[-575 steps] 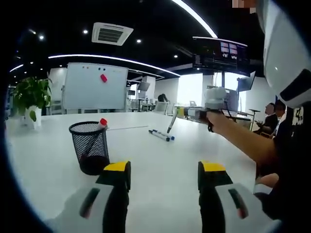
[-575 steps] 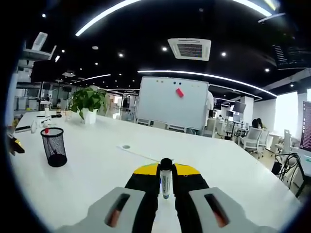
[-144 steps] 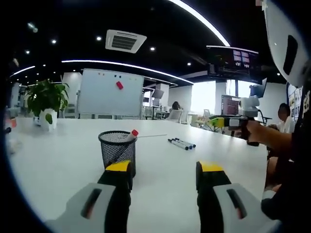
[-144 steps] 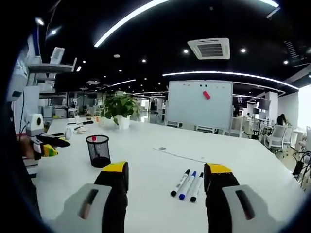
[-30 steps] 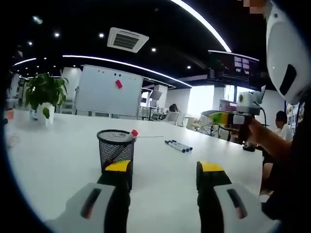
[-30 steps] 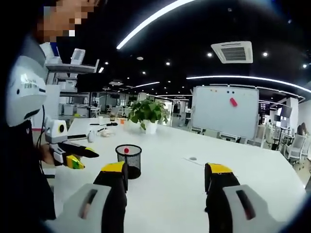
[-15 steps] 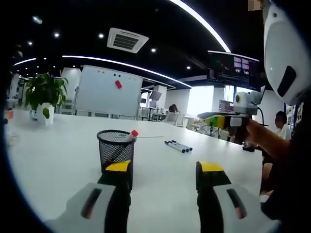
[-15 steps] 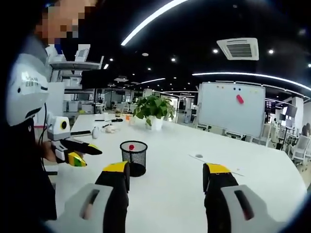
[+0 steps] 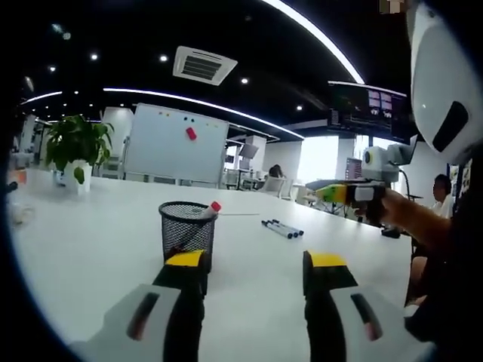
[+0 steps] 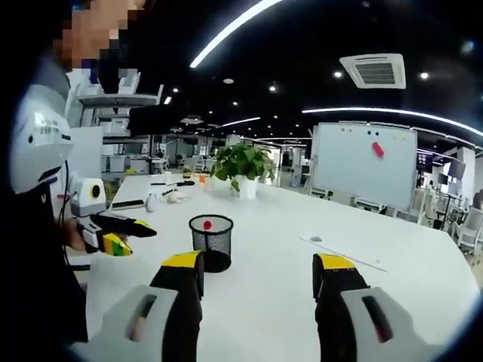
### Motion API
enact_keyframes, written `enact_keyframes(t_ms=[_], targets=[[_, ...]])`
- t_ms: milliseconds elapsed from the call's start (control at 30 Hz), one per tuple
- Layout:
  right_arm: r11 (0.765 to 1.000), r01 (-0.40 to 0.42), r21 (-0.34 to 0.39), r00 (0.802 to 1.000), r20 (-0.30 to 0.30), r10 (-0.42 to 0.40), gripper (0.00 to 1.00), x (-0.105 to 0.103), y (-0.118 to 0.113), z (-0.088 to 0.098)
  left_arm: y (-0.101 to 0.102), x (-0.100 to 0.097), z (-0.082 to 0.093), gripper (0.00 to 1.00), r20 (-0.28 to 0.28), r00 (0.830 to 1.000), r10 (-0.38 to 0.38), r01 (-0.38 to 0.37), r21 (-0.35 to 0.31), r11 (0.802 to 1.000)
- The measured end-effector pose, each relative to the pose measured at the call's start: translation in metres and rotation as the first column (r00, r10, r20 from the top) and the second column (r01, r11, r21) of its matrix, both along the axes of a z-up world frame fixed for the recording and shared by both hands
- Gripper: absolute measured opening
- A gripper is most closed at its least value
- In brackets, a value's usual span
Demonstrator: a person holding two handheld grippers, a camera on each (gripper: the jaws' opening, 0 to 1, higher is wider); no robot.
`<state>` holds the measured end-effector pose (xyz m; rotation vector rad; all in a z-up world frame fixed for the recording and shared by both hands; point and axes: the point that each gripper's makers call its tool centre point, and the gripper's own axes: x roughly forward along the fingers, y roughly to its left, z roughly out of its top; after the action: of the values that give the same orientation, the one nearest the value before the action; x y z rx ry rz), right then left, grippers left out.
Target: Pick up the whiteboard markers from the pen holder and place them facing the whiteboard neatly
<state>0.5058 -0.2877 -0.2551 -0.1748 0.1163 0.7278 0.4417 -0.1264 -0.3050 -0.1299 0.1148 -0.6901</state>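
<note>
Two grippers are held level above the white counter (image 9: 90, 256), each with nothing between its yellow-tipped fingers; the left gripper (image 9: 245, 265) is aimed across the counter toward the whiteboard (image 9: 175, 145), its fingers (image 9: 186, 261) spread wide apart and gripping nothing; the right gripper (image 10: 258, 268) is likewise held low and forward, its fingers (image 10: 336, 266) set wide apart and empty. In the left gripper view, the right gripper (image 9: 349, 192) is seen at the right, carried in a hand (image 9: 386, 213) with the forearm stretched out over the counter. In the right gripper view, the left gripper (image 10: 113, 230) is seen at the left, held close to the person's body. One red-capped marker (image 9: 213, 207) is left in the black mesh pen holder (image 9: 186, 230), leaning against the rim with its cap uppermost; the holder stands just beyond the left finger. Several markers (image 9: 282, 228) are laid side by side on the counter to the right of the holder, their long axes parallel and running away toward the far edge. A potted plant (image 9: 73, 147) stands at the far left.
</note>
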Motion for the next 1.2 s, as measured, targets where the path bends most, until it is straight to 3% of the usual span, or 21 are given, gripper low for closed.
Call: enact_keyframes(t_ms=[33, 167, 400, 600, 900, 1200], targets=[[1.0, -0.005, -0.003, 1.0, 0.001, 0.005, 0.61, 0.0, 0.001, 0.0, -0.001, 0.0, -0.004, 0.53, -0.007, 1.0, -0.007, 0.007, 0.025, 1.0], [1.0, -0.014, -0.013, 1.0, 0.005, 0.014, 0.61, 0.001, 0.005, 0.003, 0.001, -0.001, -0.009, 0.53, -0.018, 1.0, -0.002, 0.002, 0.018, 1.0], [0.999, -0.032, -0.02, 0.999, -0.003, 0.032, 0.6, 0.006, 0.008, 0.007, 0.006, 0.001, -0.003, 0.54, -0.012, 1.0, 0.016, -0.016, -0.016, 1.0], [0.998, -0.06, -0.031, 0.998, 0.002, 0.06, 0.59, 0.01, 0.015, 0.009, 0.004, 0.0, -0.002, 0.54, 0.004, 1.0, 0.0, 0.0, 0.019, 1.0], [0.995, -0.073, -0.061, 0.997, 0.0, 0.073, 0.58, 0.017, 0.017, 0.007, 0.005, 0.002, -0.01, 0.54, -0.037, 0.999, 0.0, 0.0, -0.002, 1.0], [0.994, -0.099, -0.054, 0.995, 0.002, 0.099, 0.58, 0.016, 0.024, 0.005, 0.008, 0.002, -0.009, 0.54, -0.025, 1.0, 0.009, -0.009, 0.005, 1.0]])
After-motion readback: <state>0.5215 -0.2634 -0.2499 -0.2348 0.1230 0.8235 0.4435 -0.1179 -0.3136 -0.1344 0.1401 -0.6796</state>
